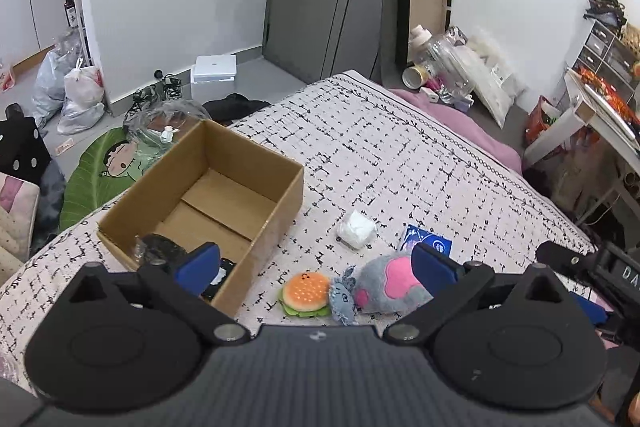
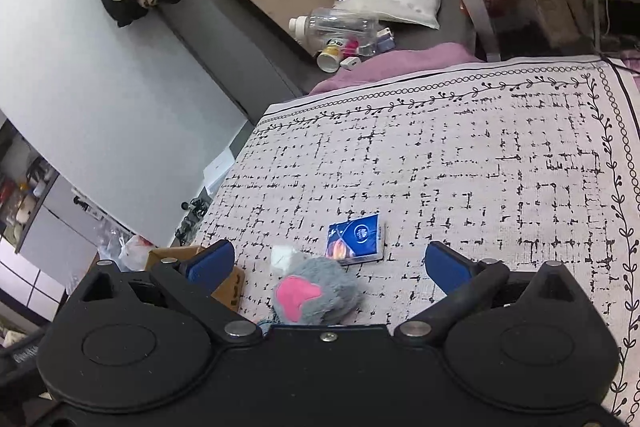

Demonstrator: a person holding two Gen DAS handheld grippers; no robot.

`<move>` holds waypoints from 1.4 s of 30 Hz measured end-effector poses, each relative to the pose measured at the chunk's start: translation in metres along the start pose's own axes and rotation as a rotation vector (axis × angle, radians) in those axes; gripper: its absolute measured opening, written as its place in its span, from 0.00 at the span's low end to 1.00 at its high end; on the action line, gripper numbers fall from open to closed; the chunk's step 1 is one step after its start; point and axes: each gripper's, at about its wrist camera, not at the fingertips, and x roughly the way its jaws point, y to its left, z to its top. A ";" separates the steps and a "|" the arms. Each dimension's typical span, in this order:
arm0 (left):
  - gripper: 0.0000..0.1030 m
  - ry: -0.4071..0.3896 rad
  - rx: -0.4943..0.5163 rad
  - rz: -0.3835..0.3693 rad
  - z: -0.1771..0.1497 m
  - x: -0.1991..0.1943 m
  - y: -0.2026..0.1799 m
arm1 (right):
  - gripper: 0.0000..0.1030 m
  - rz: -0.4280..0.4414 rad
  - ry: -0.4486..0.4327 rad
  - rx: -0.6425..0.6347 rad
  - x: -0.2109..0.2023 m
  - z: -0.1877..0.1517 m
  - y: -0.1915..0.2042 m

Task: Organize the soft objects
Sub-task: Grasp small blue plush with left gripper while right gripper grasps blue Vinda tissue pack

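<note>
On the bed, the grey-and-pink plush paw (image 2: pixel 310 293) lies just ahead of the right gripper (image 2: pixel 328 261), between its wide-open, empty fingers; the left gripper (image 1: pixel 316 263), equally wide and empty, hovers beside the cardboard box (image 1: pixel 208 195), its likely destination.

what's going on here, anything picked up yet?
Nothing is held. Both tongs are open and hover over the patterned bedspread. The left tongs sit above the burger plush, next to the cardboard box, which already holds a dark item in its near corner. The right tongs frame the grey and pink plush, with the blue tissue pack just beyond. A small blue plush and a white wad also lie loose on the bedspread.
</note>
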 end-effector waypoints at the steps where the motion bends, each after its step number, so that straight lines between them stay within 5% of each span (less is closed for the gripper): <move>1: 0.97 0.007 -0.003 -0.001 -0.002 0.004 -0.002 | 1.00 0.010 -0.002 0.012 0.000 0.001 -0.003; 9: 0.91 0.047 -0.031 -0.012 -0.016 0.033 -0.011 | 1.00 0.021 0.024 0.061 0.018 0.002 -0.020; 23: 0.58 0.164 -0.063 -0.006 -0.036 0.096 -0.017 | 0.85 0.056 0.129 0.140 0.074 0.004 -0.045; 31: 0.54 0.211 -0.072 0.023 -0.043 0.132 -0.020 | 0.82 0.053 0.203 0.215 0.108 0.003 -0.058; 34: 0.44 0.233 -0.073 0.026 -0.045 0.144 -0.022 | 0.81 0.040 0.221 0.230 0.121 0.003 -0.061; 37: 0.23 0.274 -0.109 0.030 -0.048 0.157 -0.019 | 0.79 0.025 0.243 0.235 0.137 0.002 -0.062; 42: 0.16 0.255 -0.161 0.045 -0.048 0.158 -0.019 | 0.76 0.005 0.276 0.258 0.162 0.002 -0.065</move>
